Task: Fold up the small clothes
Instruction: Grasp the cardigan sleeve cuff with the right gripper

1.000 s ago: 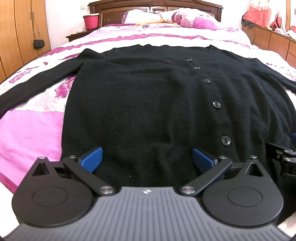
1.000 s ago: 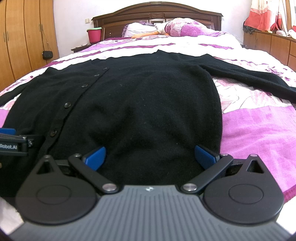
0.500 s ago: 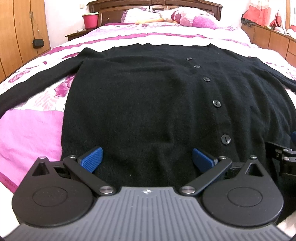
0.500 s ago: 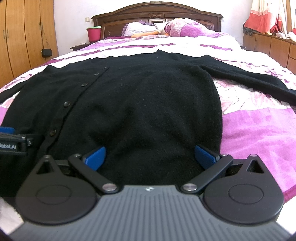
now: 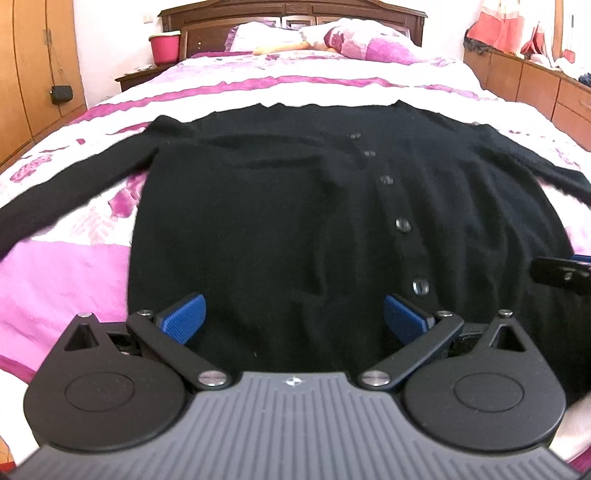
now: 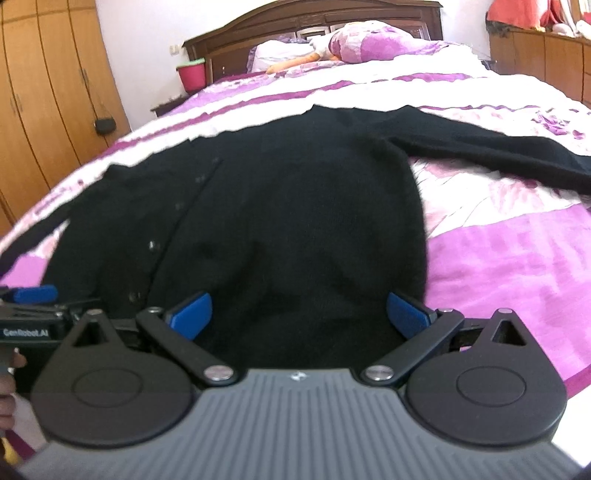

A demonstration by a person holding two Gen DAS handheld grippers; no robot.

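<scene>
A black buttoned cardigan [image 5: 280,206] lies flat on the bed, front up, sleeves spread to both sides; it also shows in the right wrist view [image 6: 295,221]. My left gripper [image 5: 294,317] is open, its blue pads over the hem left of the button row [image 5: 402,225]. My right gripper [image 6: 299,314] is open over the hem on the cardigan's right half. Neither holds cloth. The right gripper's tip shows at the left wrist view's right edge [image 5: 561,271]. The left gripper shows at the right wrist view's left edge [image 6: 33,299].
The bed has a pink and white flowered cover [image 5: 55,280]. Pillows [image 5: 362,40] and a dark wooden headboard [image 5: 291,14] are at the far end. A red bucket [image 5: 165,48] stands on the nightstand. Wooden wardrobes [image 6: 48,92] are on the left, drawers [image 5: 535,85] on the right.
Both grippers have risen and drawn back from the cardigan, so more of the bed shows. The right wrist view has tilted. Both stay open.
</scene>
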